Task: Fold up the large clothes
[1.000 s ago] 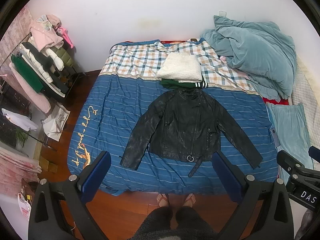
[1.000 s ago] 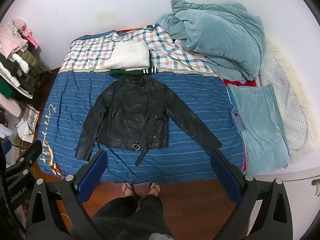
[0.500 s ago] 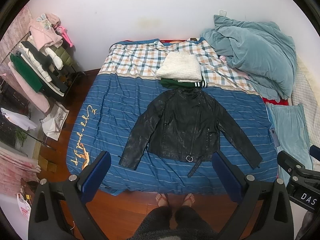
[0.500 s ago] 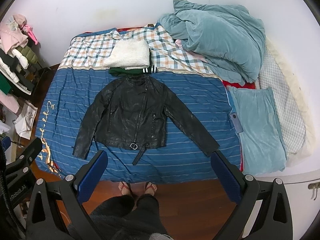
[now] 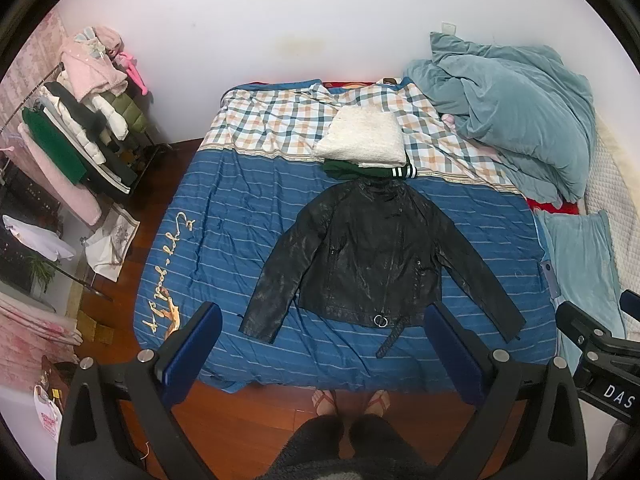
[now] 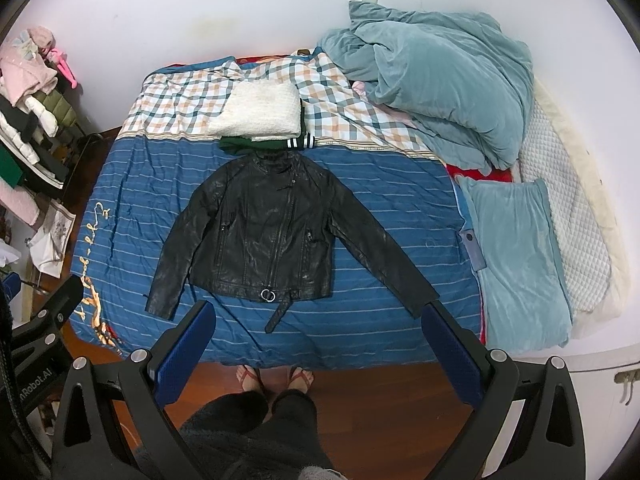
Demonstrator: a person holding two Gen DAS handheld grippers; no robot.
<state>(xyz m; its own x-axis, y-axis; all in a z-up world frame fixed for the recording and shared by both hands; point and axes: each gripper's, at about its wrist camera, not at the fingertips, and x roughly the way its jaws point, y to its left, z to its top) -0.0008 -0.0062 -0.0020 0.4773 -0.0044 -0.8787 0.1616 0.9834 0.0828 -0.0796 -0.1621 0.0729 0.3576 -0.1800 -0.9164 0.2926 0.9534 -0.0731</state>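
A black leather jacket (image 5: 372, 252) lies flat and face up on the blue striped bed cover (image 5: 240, 216), sleeves spread out and down, belt buckle at the hem. It also shows in the right wrist view (image 6: 268, 232). My left gripper (image 5: 322, 344) is open and empty, held high above the bed's near edge. My right gripper (image 6: 318, 336) is open and empty, also high above the near edge. Behind the jacket's collar lies a folded white fleece (image 5: 364, 140) on a folded green garment (image 5: 360, 170).
A crumpled teal duvet (image 5: 516, 120) fills the bed's far right, a teal pillow (image 6: 516, 256) lies at the right side. A loaded clothes rack (image 5: 68, 140) stands left of the bed. The person's feet (image 6: 276, 378) stand on the wooden floor at the bed's foot.
Both views have shifted slightly; the jacket sits a little further left in the right wrist view. The jacket itself has not moved and both grippers stay open.
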